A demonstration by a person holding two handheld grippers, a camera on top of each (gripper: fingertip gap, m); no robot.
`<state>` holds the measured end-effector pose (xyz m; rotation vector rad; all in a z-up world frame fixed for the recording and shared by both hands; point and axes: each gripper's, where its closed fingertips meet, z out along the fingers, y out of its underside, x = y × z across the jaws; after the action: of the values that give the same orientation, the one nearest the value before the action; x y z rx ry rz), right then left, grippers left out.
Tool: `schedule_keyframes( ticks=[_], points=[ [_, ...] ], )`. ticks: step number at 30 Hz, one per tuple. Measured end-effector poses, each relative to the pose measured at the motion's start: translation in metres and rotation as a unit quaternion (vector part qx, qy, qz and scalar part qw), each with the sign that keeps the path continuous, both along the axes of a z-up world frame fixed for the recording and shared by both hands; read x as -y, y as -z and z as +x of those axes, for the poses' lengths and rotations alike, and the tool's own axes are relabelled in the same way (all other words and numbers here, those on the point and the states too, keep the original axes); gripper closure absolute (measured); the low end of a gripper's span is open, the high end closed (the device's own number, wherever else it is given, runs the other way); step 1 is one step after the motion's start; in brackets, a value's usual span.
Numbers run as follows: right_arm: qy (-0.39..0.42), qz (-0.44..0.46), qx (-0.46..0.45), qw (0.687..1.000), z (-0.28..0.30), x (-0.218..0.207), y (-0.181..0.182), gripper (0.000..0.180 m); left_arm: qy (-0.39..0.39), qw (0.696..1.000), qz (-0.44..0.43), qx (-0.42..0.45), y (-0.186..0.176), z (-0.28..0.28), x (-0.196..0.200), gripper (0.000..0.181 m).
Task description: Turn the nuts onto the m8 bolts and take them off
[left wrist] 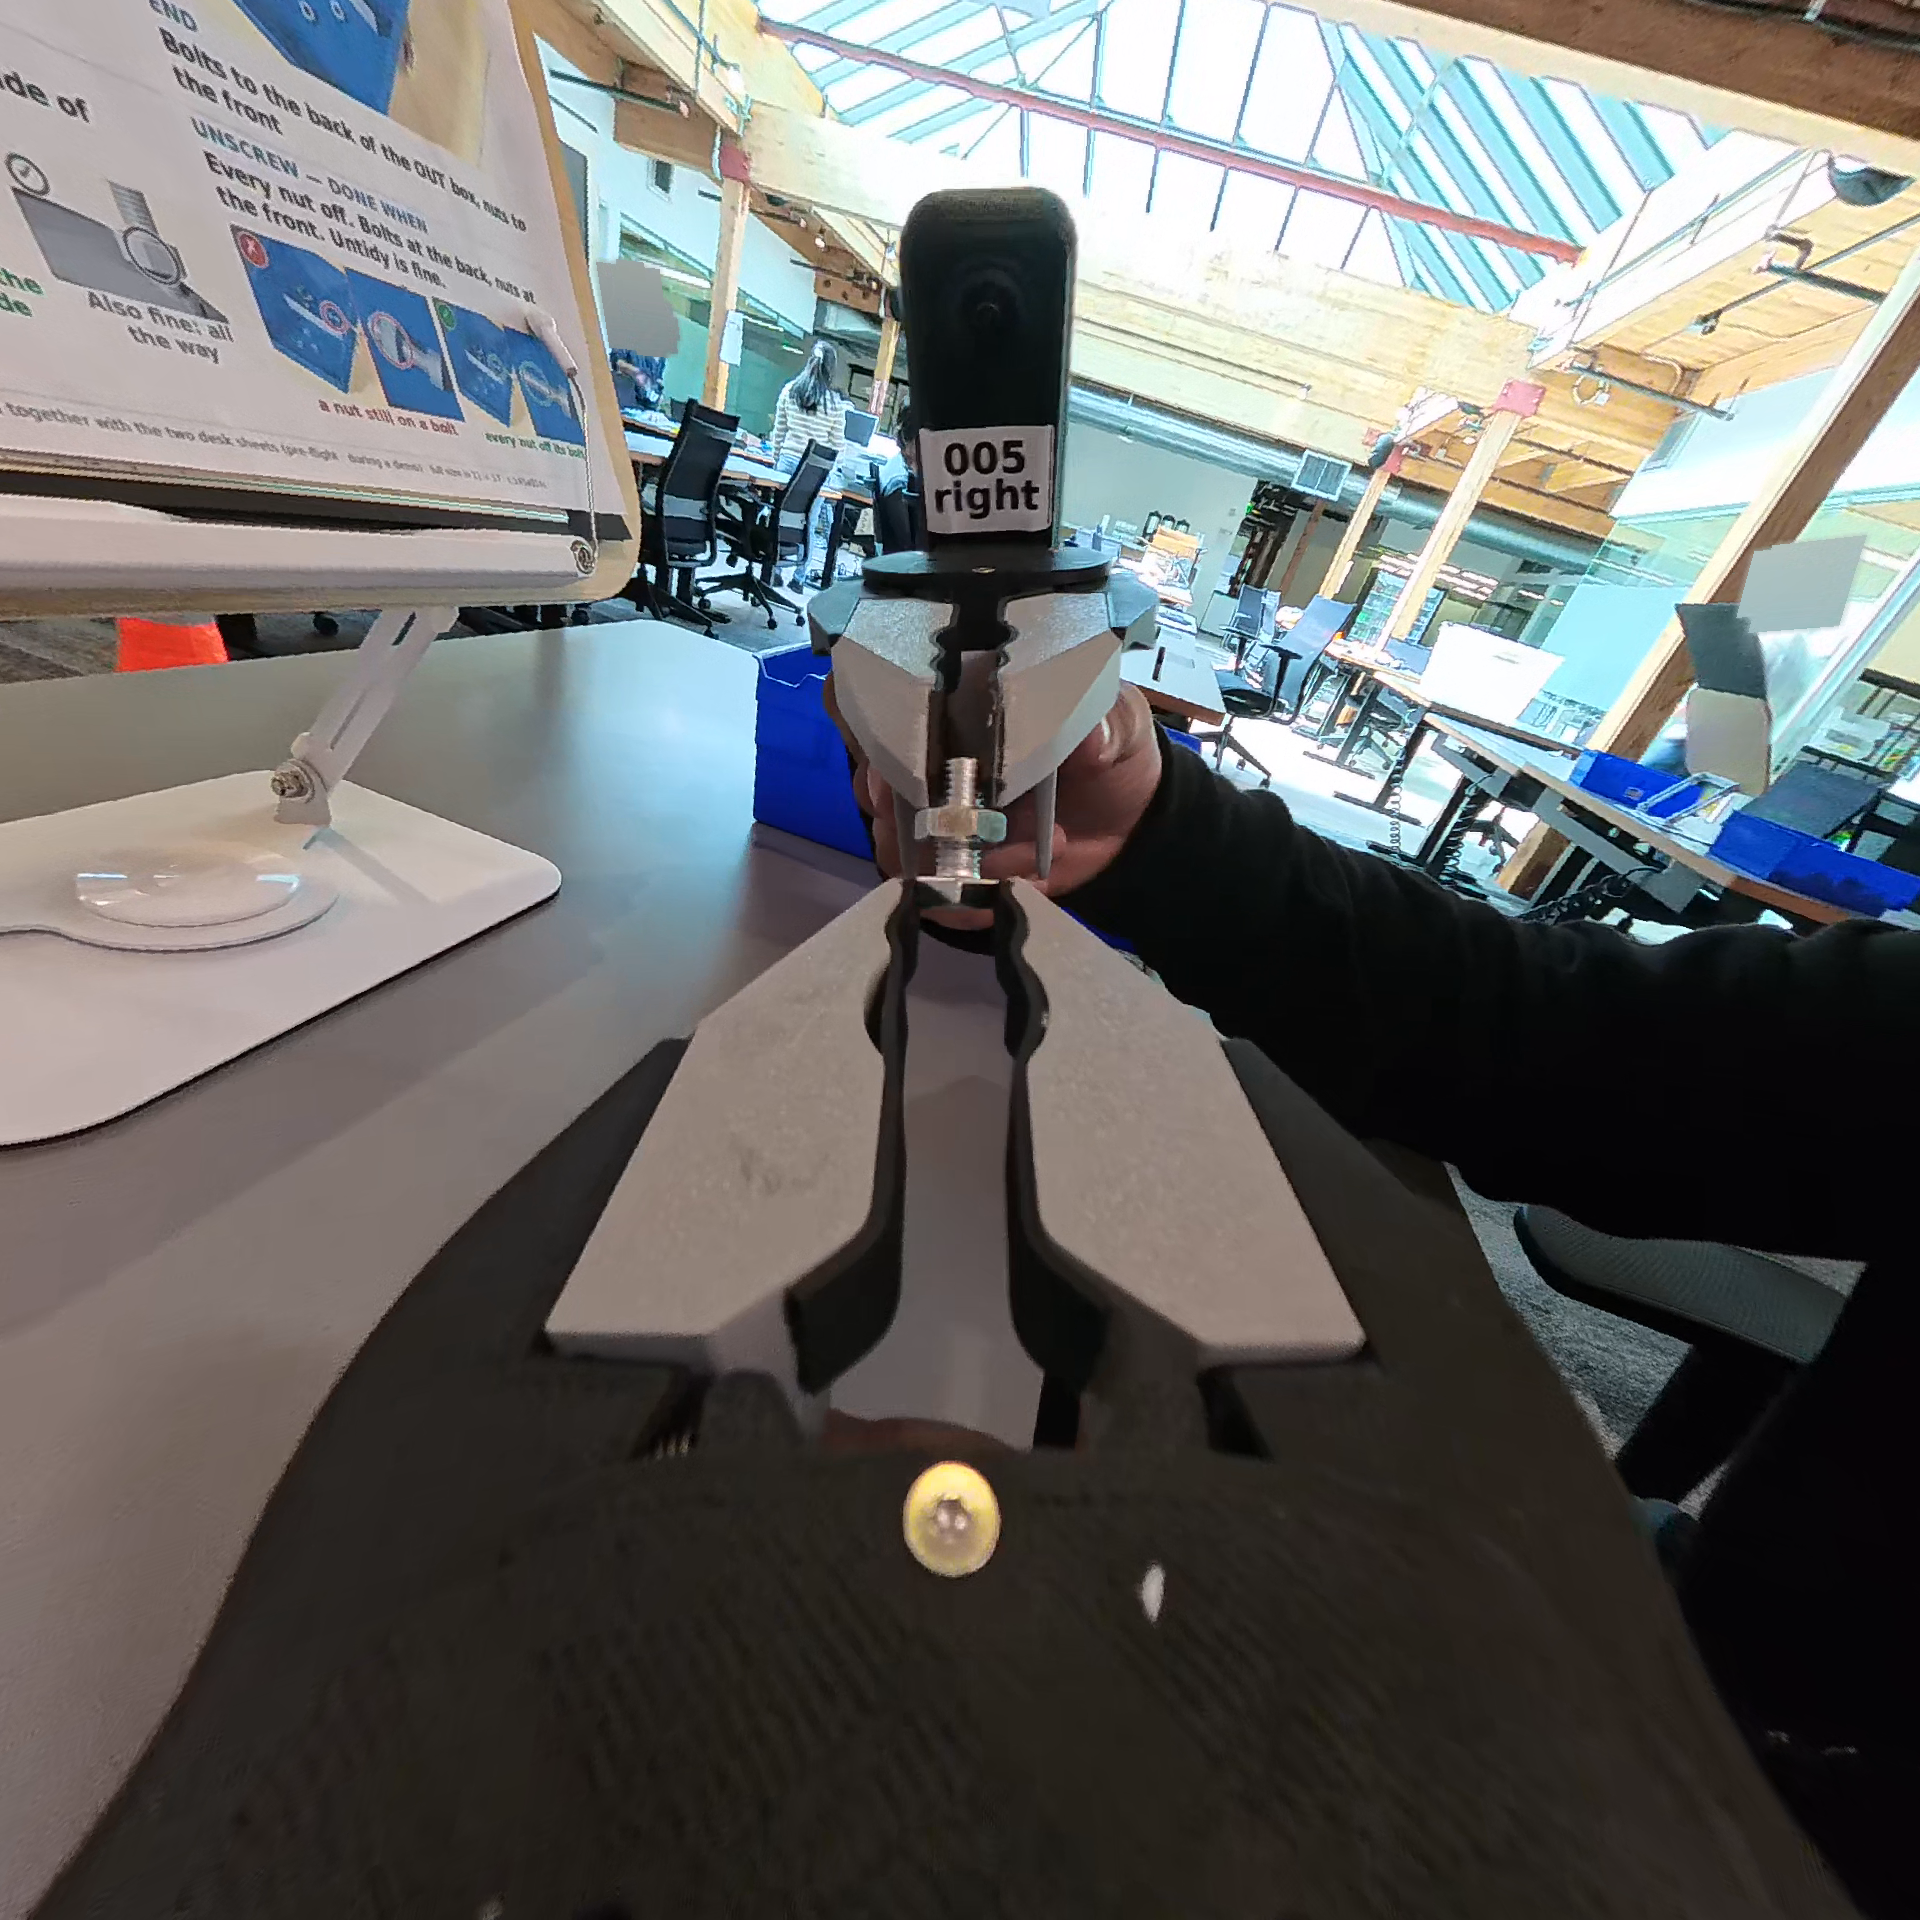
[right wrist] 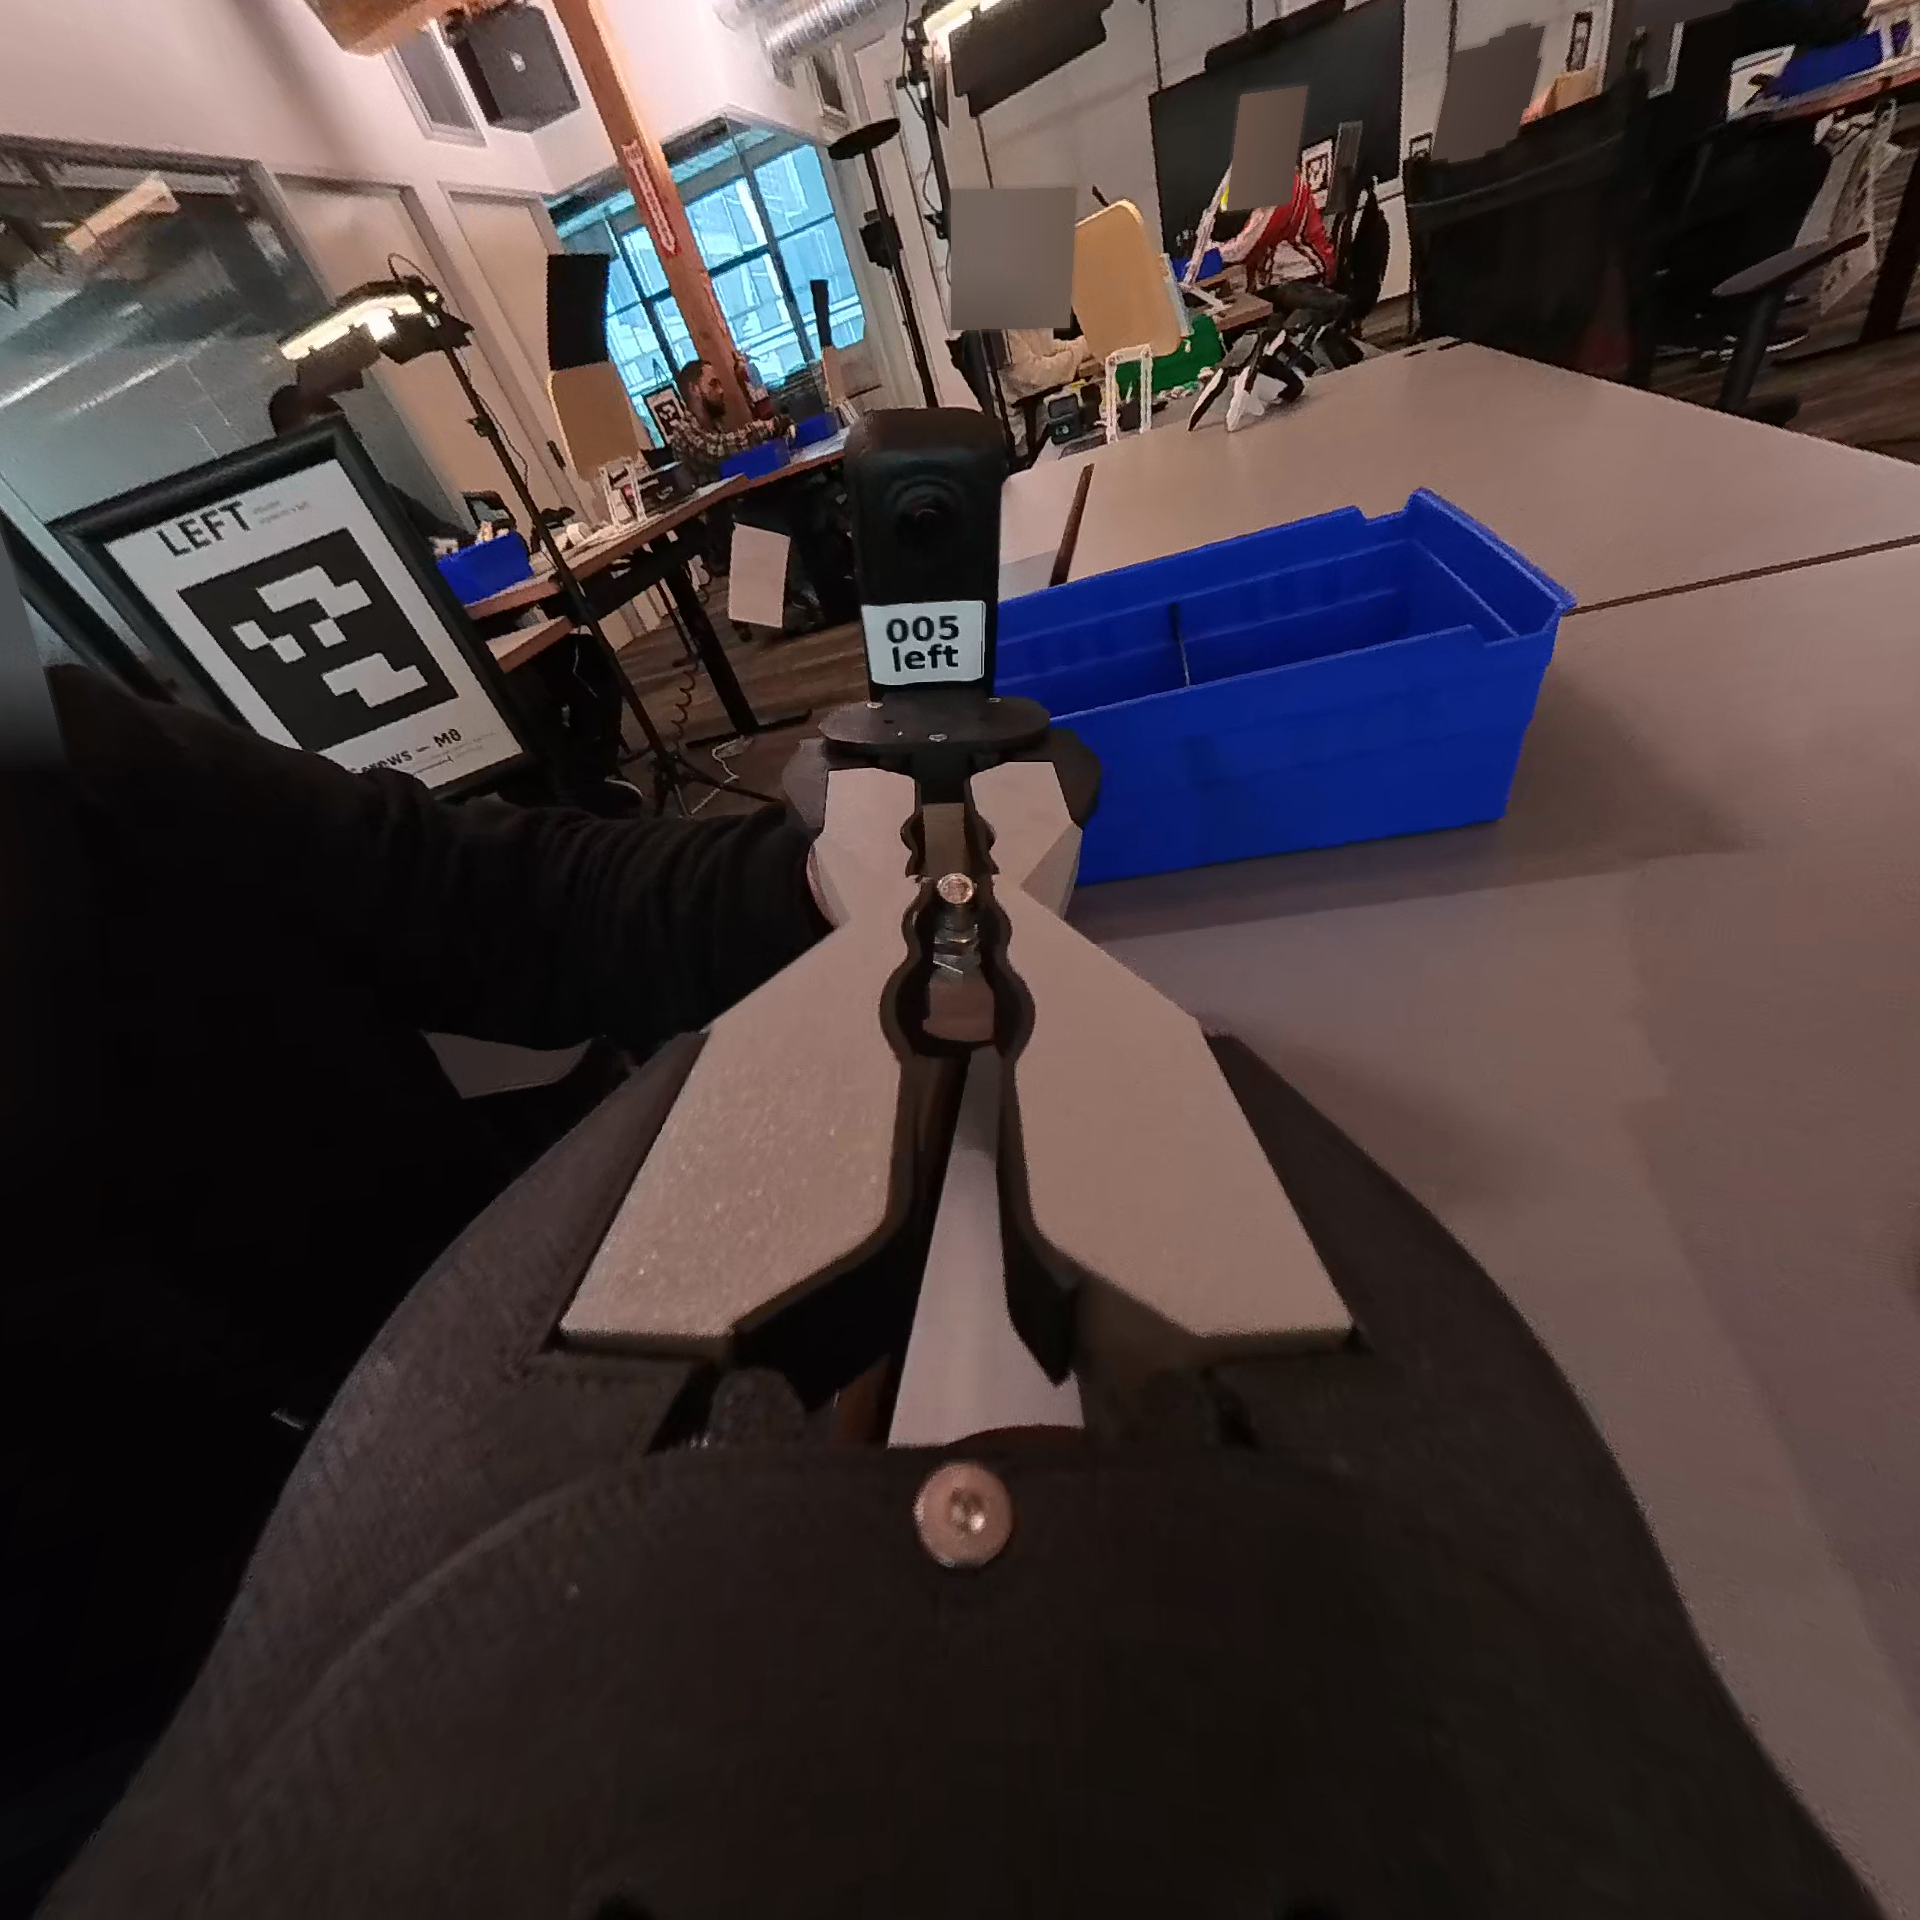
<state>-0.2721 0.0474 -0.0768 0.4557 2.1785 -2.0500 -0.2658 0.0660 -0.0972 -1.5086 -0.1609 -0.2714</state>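
The left gripper (left wrist: 956, 894) is closed on the head of the bolt (left wrist: 961, 821), at its fingertips. The bolt's threaded shank points away from the left gripper, toward the right gripper (left wrist: 971, 821). The nut (left wrist: 960, 826) sits partway along the shank, between the two sets of fingertips. The right gripper faces the left one tip to tip and is clamped on the nut (right wrist: 956, 943), with the bolt's head (right wrist: 954, 888) just beyond. Both grippers are held above the grey table (right wrist: 1558, 1039). A blue bin (right wrist: 1299, 748) stands on the table behind the left gripper. A white stand (left wrist: 260, 935) carrying an instruction sheet (left wrist: 281, 239) stands to the left.
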Motion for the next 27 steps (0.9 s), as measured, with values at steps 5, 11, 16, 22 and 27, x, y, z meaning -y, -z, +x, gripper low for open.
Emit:
schedule_keyframes(
  ticks=[5, 11, 16, 22, 27],
  points=[
    [0.009, -0.019, 0.005, 1.000, -0.004, -0.004, -0.005, 0.164, 0.011, 1.000, 0.016, 0.011, -0.006, 0.001, 0.003, 0.169],
    [-0.003, -0.015, 0.007, 1.000, 0.000, -0.001, -0.002, 0.156, 0.023, 0.999, 0.018, 0.021, -0.005, 0.004, 0.002, 0.169],
    [-0.029, 0.001, 0.006, 1.000, 0.010, 0.003, 0.001, 0.153, 0.013, 0.999, 0.024, 0.024, -0.007, -0.001, 0.005, 0.169],
    [-0.014, -0.003, -0.003, 1.000, 0.006, -0.003, -0.005, 0.156, 0.003, 0.999, 0.026, 0.029, -0.008, -0.007, 0.008, 0.169],
    [-0.011, 0.007, 0.014, 1.000, 0.002, 0.002, -0.001, 0.147, 0.005, 1.000, 0.020, 0.020, -0.007, -0.003, 0.005, 0.169]
  ],
)
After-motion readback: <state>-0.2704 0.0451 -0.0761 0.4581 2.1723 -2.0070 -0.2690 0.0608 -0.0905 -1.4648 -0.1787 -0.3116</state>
